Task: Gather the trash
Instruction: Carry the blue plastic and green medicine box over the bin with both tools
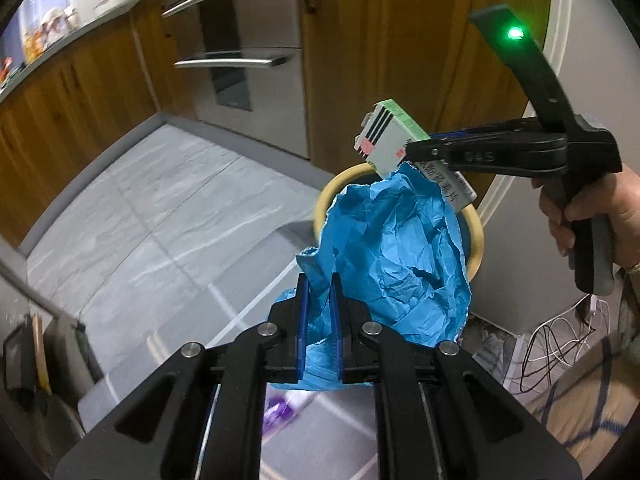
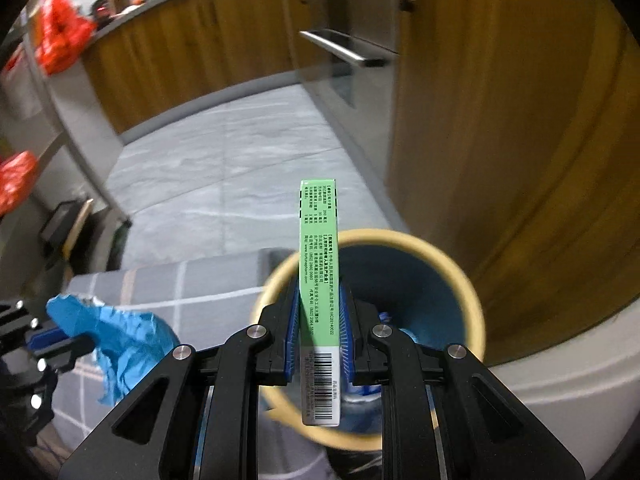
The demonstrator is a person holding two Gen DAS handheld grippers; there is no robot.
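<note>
Blue crumpled paper (image 1: 384,264) fills the left gripper (image 1: 319,308), whose jaws are clenched on one fold of it, the bulk of the sheet hanging in front of the bin (image 1: 478,240) and hiding most of its mouth in the left wrist view. Further right, the right gripper (image 2: 319,320) is clamped on a flat green carton (image 2: 319,280), held on edge directly above the bin's yellow rim. Both pieces of trash look collected and carried; what is left, as far as I can judge, is letting them go inside. Something blue, perhaps earlier trash or a liner, lies in the bin, though blur makes that uncertain. Room is tight on the right: the bin stands close to a wooden cabinet (image 2: 500,140) and a pale curved wall (image 2: 568,384). Leftward, the grey tiled floor (image 2: 224,168) is open, so the paper can swing in from that side.
</note>
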